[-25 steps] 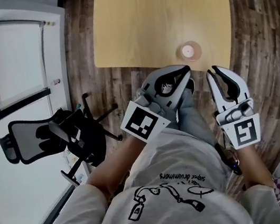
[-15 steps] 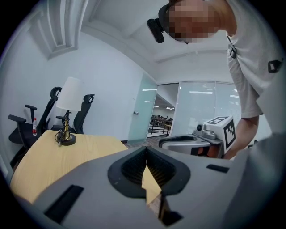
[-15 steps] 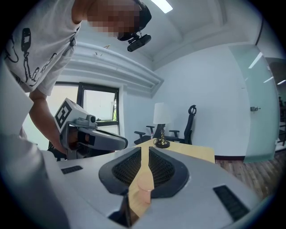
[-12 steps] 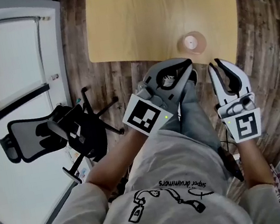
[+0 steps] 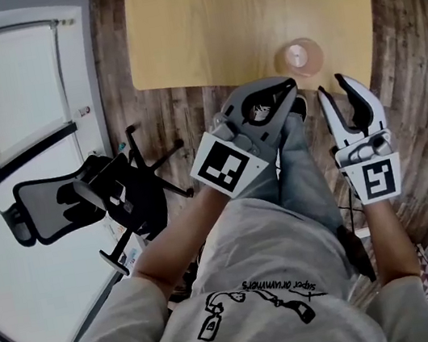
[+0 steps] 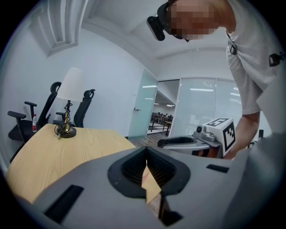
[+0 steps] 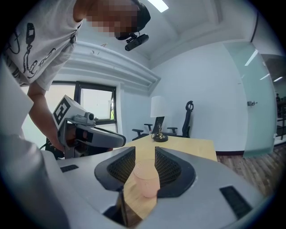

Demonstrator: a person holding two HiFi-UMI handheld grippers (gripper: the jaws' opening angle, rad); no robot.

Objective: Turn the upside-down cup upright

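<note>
Cup [image 5: 302,56], which way up unclear; right hand-held gripper [image 5: 335,89] just opening, empty; left hand-held gripper [image 5: 290,89] pressed together.

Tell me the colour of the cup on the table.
The cup is translucent pale pink; it shows best in the right gripper view.

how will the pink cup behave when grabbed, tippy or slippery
The cup looks like thin translucent plastic, so probably light and easily tipped by a nudge. Its smooth tapered wall may slip in a grip. It stands near the table edge, so a push might knock it off.
</note>
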